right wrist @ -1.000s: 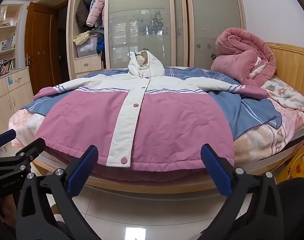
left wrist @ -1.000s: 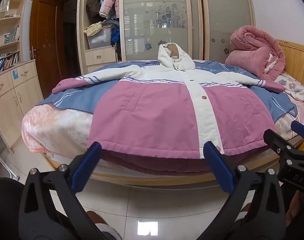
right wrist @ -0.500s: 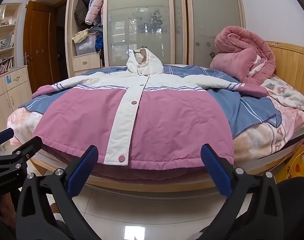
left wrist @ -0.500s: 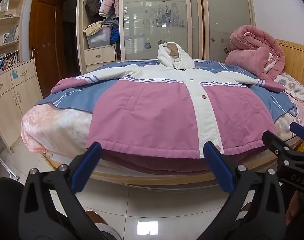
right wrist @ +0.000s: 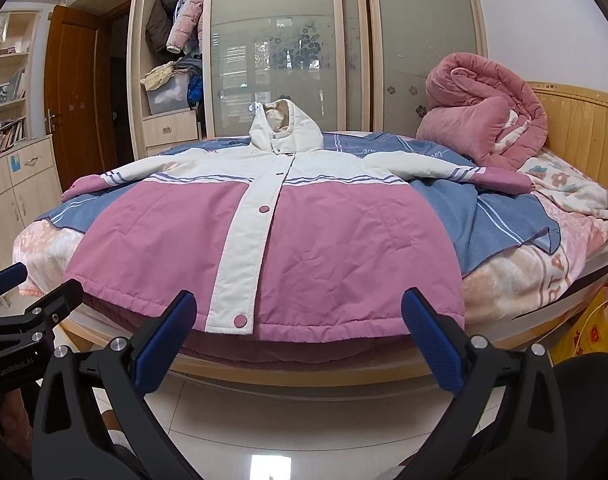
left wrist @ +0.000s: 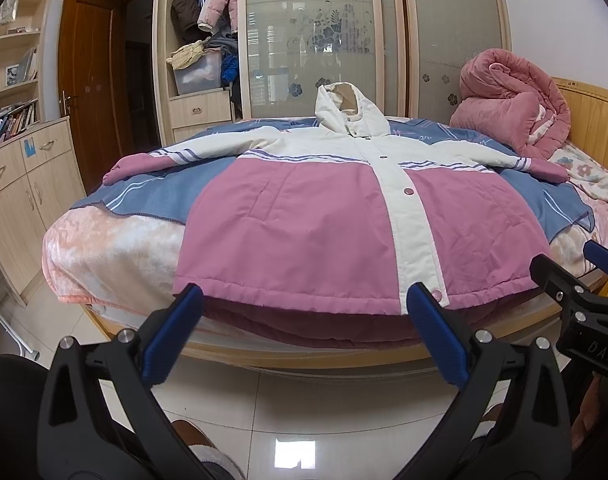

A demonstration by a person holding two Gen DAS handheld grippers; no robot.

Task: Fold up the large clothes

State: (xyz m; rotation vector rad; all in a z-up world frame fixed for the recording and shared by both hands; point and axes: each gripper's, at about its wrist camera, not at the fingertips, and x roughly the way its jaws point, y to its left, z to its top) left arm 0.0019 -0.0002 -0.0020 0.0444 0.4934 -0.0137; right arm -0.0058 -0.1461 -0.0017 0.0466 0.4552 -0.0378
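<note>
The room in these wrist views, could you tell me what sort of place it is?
Most likely a home bedroom: a bed with a jacket laid flat on it, a sliding-door wardrobe, and a rolled pink quilt.

We see the pink-and-white jacket [right wrist: 304, 240] spread flat, snapped shut, on the bed [right wrist: 524, 276], our right tongs [right wrist: 295, 320] wide apart just short of its hem, holding nothing.

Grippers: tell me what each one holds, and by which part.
Nothing. The left gripper and the right gripper are both open, short of the jacket hem.
</note>
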